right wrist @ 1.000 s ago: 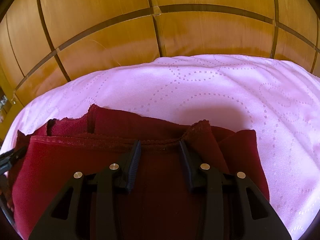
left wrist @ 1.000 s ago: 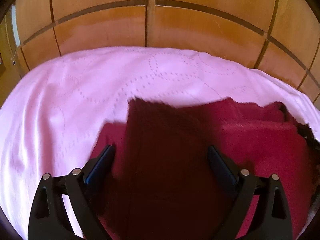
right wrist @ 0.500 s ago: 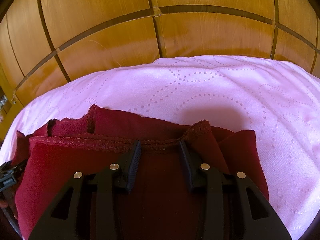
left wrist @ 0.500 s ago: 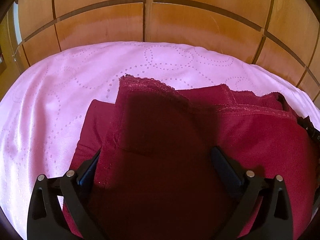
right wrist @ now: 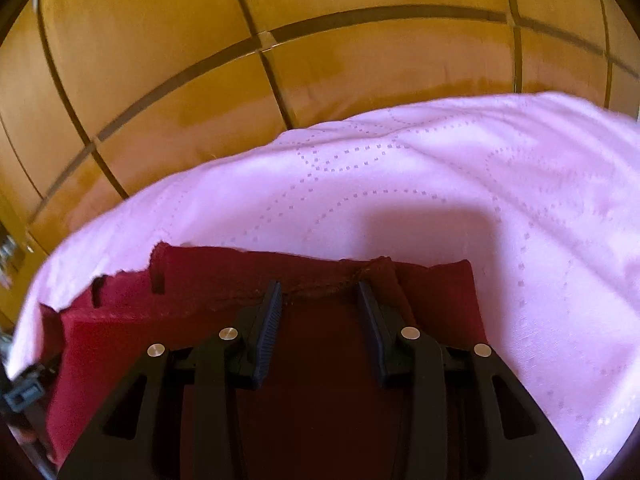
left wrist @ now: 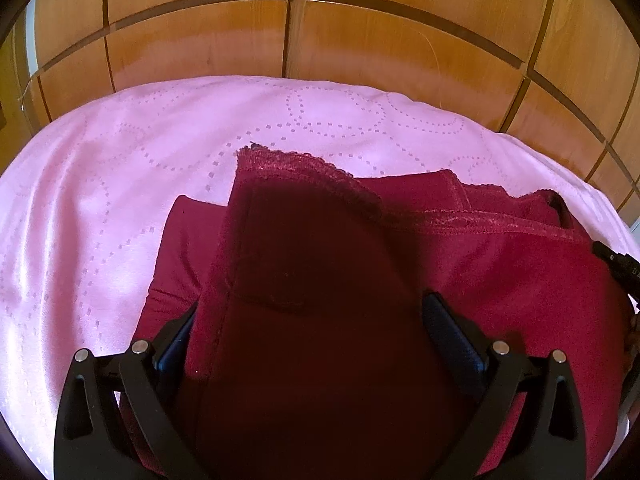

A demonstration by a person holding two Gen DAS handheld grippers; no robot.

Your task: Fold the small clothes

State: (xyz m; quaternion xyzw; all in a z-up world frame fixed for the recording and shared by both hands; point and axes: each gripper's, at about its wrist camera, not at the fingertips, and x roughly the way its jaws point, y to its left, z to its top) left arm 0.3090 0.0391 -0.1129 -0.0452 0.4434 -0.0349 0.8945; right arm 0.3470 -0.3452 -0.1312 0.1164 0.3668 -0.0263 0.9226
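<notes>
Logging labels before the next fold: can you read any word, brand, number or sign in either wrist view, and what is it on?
"DA": pale letters, cut off by the picture's edge, on the black part of the right tongs at the right edge of the left wrist view; the rest is out of frame.
No text shows on the dark red garment, the pink bedspread or the wooden panels.

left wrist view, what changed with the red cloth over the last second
The folded flap of the red cloth, blurred mid-move at first, has settled flat with its lace edge showing. The left claw stands wide open over it. The right claw kept the same narrower gap at the cloth's far edge; the pink sheet stayed.
</notes>
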